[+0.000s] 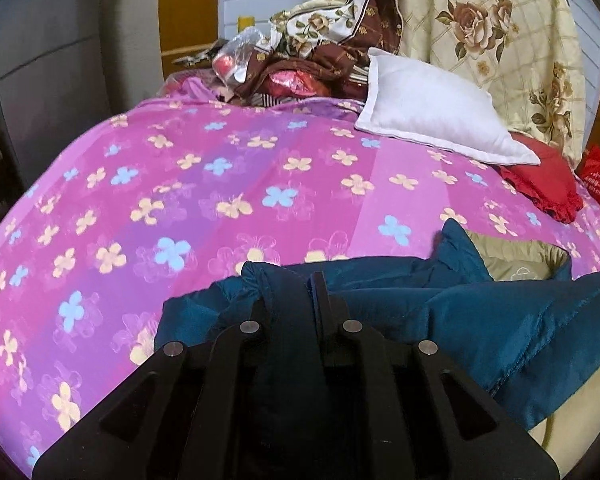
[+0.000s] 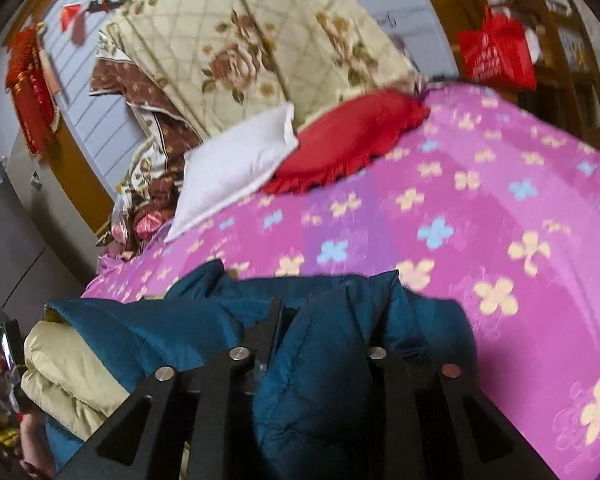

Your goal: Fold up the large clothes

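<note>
A: Pinching a fold of the blue padded jacket, the left claw has its jaws nearly together on the cloth.

B: And the right claw?

A: Narrow gap, a thick bunch of the same jacket between the jaws; the fingers look pressed on it.

B: Where does the jacket lie?

A: On the bed's pink flowered sheet, at its near edge, beige lining showing. Beyond the jacket lie a white pillow and a red cushion.
</note>
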